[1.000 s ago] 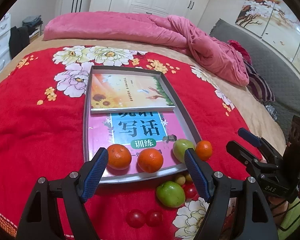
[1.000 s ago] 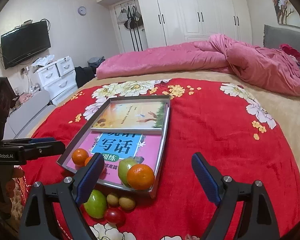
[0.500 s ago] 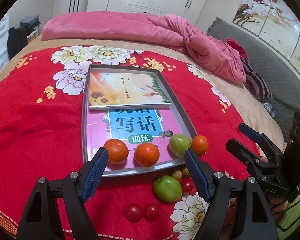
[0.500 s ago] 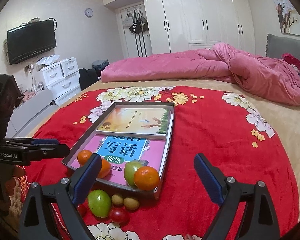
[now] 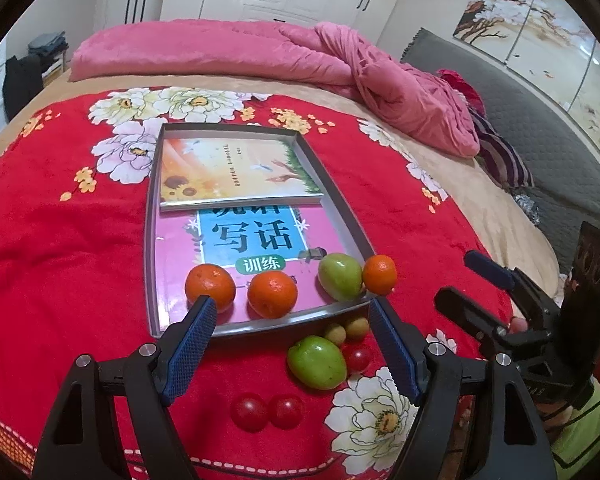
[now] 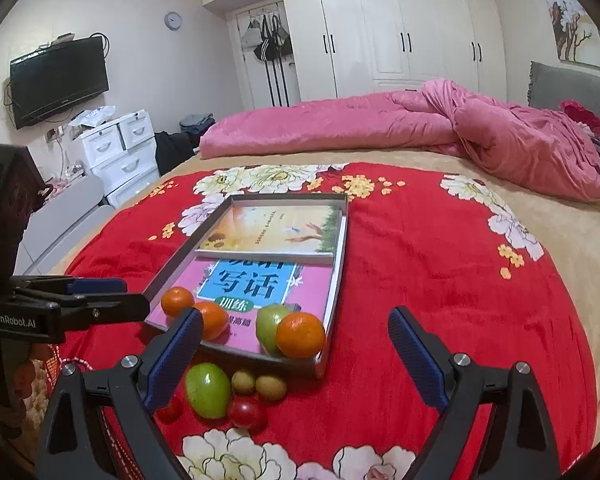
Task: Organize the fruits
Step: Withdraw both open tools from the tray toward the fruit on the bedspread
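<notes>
A grey tray on the red flowered blanket holds two books. At its near end lie three oranges and a green fruit. On the blanket in front of the tray lie another green fruit, two small yellowish fruits and three cherry tomatoes. My left gripper hovers open above the tray's near edge, holding nothing. My right gripper stands wide open and empty, just right of the loose fruit.
A crumpled pink duvet lies across the far side of the bed. The grey headboard runs along the right. White drawers and a wall television stand beyond the bed's left edge. A hand grips the right tool.
The right gripper's jaws have spread a little wider. Both hands have barely shifted, and the tray and fruit lie where they were.
</notes>
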The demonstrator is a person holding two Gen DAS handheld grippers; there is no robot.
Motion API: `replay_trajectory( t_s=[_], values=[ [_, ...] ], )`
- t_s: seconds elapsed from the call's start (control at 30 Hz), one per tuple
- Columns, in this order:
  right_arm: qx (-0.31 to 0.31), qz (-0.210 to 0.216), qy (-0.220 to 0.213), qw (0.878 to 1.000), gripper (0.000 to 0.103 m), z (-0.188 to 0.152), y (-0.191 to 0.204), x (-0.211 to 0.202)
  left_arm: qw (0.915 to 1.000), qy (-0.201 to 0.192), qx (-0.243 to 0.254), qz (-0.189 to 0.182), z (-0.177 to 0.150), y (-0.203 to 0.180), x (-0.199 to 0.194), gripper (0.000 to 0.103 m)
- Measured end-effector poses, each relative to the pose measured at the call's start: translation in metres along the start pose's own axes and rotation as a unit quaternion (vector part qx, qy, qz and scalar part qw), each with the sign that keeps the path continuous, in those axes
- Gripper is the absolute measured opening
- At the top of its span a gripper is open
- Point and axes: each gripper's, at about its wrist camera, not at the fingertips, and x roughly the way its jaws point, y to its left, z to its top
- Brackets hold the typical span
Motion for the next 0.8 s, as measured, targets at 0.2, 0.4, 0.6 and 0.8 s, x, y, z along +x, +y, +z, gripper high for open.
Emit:
replay_trajectory(
  t_s=[0.2,0.4,0.6,0.8],
  values=[
    [-0.003,0.001,0.011,1.000,0.094,-0.007,0.005,-0.002,1.0000,0.005,0.005,-0.003,-0.003,-0.003,-0.001,0.080],
    [-0.005,-0.004,0.025,1.000,0.094,-0.014,0.011,-0.003,0.9999,0.011,0.009,-0.003,-0.007,-0.004,-0.001,0.080],
    [-0.009,-0.008,0.036,0.999,0.094,-0.020,0.017,-0.004,0.9996,0.023,0.017,-0.002,-0.012,-0.007,0.002,0.080],
    [-0.012,-0.011,0.052,0.999,0.094,-0.025,0.020,-0.002,0.9990,0.040,0.018,-0.007,-0.016,-0.010,0.007,0.080]
  ],
)
